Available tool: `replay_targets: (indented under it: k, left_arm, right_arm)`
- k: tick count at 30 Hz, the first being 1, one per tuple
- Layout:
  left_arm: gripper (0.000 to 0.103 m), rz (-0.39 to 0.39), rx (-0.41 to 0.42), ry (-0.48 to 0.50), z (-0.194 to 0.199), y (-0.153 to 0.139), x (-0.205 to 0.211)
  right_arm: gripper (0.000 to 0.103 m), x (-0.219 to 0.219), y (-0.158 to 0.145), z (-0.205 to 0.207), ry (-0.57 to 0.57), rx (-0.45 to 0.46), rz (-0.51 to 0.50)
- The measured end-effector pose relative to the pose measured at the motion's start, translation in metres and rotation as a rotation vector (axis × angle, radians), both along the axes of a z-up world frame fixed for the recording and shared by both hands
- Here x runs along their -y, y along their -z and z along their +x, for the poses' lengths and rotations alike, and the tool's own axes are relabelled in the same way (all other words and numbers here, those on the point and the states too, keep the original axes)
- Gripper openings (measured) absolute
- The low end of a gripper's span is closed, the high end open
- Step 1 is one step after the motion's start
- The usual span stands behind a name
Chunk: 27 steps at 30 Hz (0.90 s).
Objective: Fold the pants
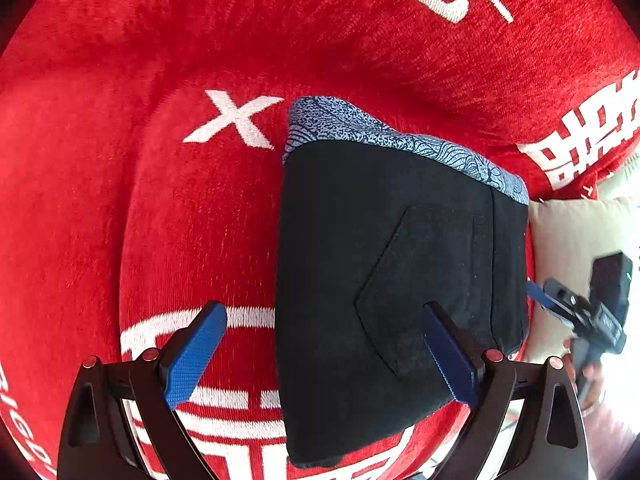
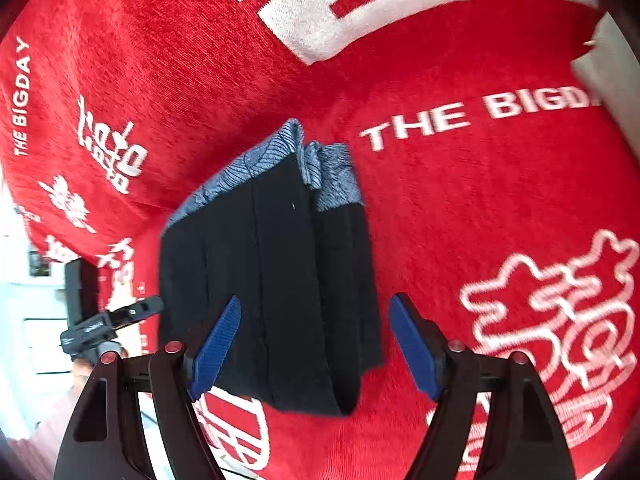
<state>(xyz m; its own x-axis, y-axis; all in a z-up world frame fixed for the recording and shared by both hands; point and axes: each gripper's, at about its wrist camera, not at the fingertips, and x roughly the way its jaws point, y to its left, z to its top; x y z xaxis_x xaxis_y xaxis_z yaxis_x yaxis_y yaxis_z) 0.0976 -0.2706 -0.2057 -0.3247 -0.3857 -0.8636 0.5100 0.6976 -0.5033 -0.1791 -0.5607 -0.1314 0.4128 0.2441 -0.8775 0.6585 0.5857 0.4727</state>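
Lying folded into a compact black bundle, the pants fill the centre and lower middle of the left wrist view, their blue patterned waistband running across the bundle's upper edge and a stitched pocket showing on the top layer. In the right wrist view the same bundle sits at the centre of the frame, stacked folds visible along its right edge, with the waistband toward the upper middle. It rests on a red blanket printed with white characters and the words "THE BIGDAY"

The left claw stands wide apart at the bottom of its frame, one blue pad over the red cloth, the other over the pocket area, pressing on nothing. The right claw is likewise spread wide in the lower part of its view, its pads straddling the bundle's near end with clear gaps, gripping nothing. A pale cushion shows at the right edge of the left wrist view
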Motion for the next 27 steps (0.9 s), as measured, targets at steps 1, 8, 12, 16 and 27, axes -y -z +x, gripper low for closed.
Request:
replay_targets:
  k: [1, 8, 12, 16, 27]
  left_arm:
    - [0.098, 0.003, -0.001, 0.012, 0.001, 0.002, 0.001]
    - [0.098, -0.023, -0.039, 0.1, 0.004, 0.013, 0.016]
    - [0.098, -0.064, -0.077, 0.104, 0.001, 0.023, 0.029]
    - [0.098, -0.091, -0.089, 0.091, 0.001, 0.029, 0.039]
    - [0.093, -0.085, 0.023, 0.116, -0.024, 0.018, 0.06]
  right_arm:
    - [0.08, 0.003, 0.005, 0.001, -0.003, 0.01, 0.019]
    - [0.08, 0.016, 0.033, 0.011, -0.082, 0.047, 0.121]
    - [0.08, 0.015, 0.048, 0.019, -0.124, 0.067, 0.191]
    - [0.08, 0.016, 0.057, 0.026, -0.143, 0.09, 0.229]
    - [0.07, 0.017, 0.065, 0.034, -0.094, 0.079, 0.259]
